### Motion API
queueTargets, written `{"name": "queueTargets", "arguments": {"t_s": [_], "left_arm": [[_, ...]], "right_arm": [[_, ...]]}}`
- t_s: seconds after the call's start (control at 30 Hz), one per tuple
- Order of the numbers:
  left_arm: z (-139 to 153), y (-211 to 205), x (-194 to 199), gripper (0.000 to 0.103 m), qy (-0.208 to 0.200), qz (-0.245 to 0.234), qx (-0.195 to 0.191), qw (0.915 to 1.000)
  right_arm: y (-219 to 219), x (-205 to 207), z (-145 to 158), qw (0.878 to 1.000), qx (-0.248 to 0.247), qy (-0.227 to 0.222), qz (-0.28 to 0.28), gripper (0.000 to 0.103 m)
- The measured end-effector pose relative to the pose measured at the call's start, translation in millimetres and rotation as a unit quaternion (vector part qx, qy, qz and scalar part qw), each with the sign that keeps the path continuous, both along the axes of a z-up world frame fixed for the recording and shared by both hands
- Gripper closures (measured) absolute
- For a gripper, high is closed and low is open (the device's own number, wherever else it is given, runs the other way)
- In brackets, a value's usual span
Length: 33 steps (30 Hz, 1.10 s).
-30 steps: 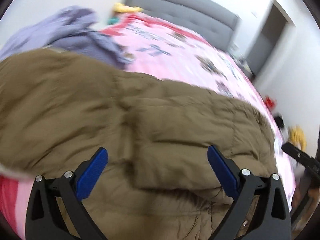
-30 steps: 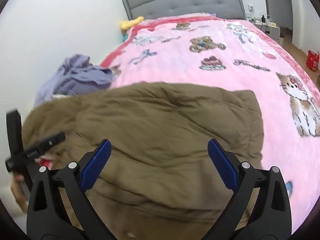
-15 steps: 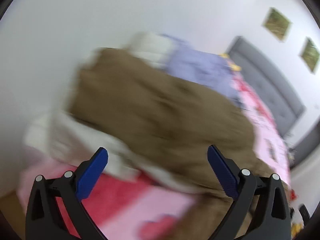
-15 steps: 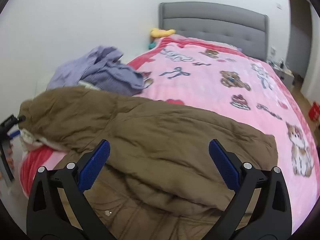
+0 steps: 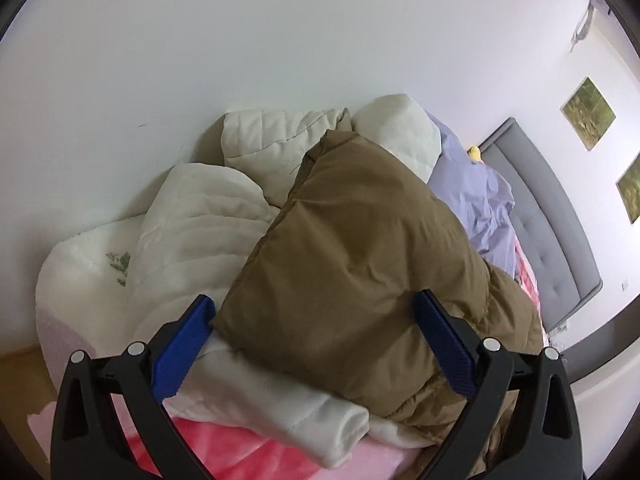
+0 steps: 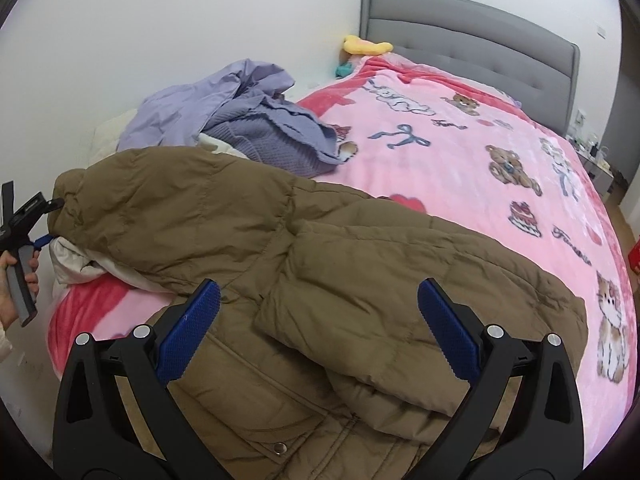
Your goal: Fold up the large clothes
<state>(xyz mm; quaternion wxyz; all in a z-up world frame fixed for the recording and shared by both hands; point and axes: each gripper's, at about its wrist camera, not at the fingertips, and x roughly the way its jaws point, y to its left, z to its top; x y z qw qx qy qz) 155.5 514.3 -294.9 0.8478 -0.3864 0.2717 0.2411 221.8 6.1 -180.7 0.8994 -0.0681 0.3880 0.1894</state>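
Holding both claws spread wide and gripping nothing, we see the brown puffer jacket (image 6: 304, 264) sprawled across the foot end of the bed (image 6: 460, 152), one sleeve draped over white quilted clothes (image 5: 208, 216) at the wall-side edge. Our left claw (image 5: 316, 340) hovers over that sleeve; our right claw (image 6: 320, 328) hovers over the jacket's body. A lilac garment (image 6: 240, 116) lies farther up that edge.

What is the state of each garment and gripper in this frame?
Brown puffer coat: partly folded, one end draped over the white quilted jacket.
White quilted jacket: crumpled against the wall.
Lavender clothes: heaped, unfolded.
Pink cartoon blanket: spread flat.
Left gripper: open, empty.
Right gripper: open, empty.
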Motion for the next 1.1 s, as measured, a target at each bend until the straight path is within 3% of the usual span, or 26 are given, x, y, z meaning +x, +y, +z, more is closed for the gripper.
{"name": "queueTargets", "arguments": {"t_s": [0.1,0.17,0.27,0.33,0.4,0.5,0.6,0.73,0.8,0.93,1.1], "left_arm": [[5.4,-4.4,0.0,0.026,-0.03,-0.003,-0.009,0.9995],[4.3,-6.9,4.5,0.037,-0.023,-0.011,-0.013,0.9996],[-6.5,-5.5,8.1,0.06,-0.027,-0.012,-0.047,0.9985],[-9.0,-5.6,4.7,0.081,-0.044,0.002,-0.064,0.997],[-0.7,-12.9,4.8,0.091,-0.06,0.0,-0.055,0.9967],[28.0,-32.1,5.1,0.094,-0.088,-0.008,-0.006,0.9961],[62.6,-52.9,7.7,0.094,-0.133,-0.026,0.003,0.9908],[114.4,-96.1,32.2,0.094,-0.15,-0.08,0.036,0.9848],[137.5,-124.6,46.6,0.094,-0.17,-0.12,0.044,0.9771],[184.6,-219.6,89.2,0.094,-0.201,-0.232,0.074,0.9489],[204.9,-370.9,139.6,0.094,-0.222,-0.36,0.089,0.9017]], "right_arm": [[4.7,1.8,0.3,1.0,0.001,0.002,0.003,0.008],[4.5,2.5,-0.6,1.0,0.0,0.005,0.0,0.008],[3.4,3.1,-1.0,1.0,0.004,0.012,-0.002,0.008],[1.2,2.2,-0.9,1.0,0.006,0.011,-0.001,0.008],[1.3,2.5,-1.2,1.0,0.001,0.01,-0.002,0.008],[-4.8,2.2,-1.1,1.0,-0.002,0.012,-0.004,0.008],[-17.0,-0.4,2.2,1.0,0.001,0.008,-0.019,0.008],[-50.7,-2.9,9.1,0.998,0.009,-0.008,-0.057,0.008],[-72.6,-4.5,8.6,0.997,0.005,-0.013,-0.078,0.008],[-132.4,-13.6,3.8,0.991,0.006,-0.016,-0.135,0.008],[-208.0,-36.7,-7.8,0.978,0.017,-0.001,-0.207,0.008]]}}
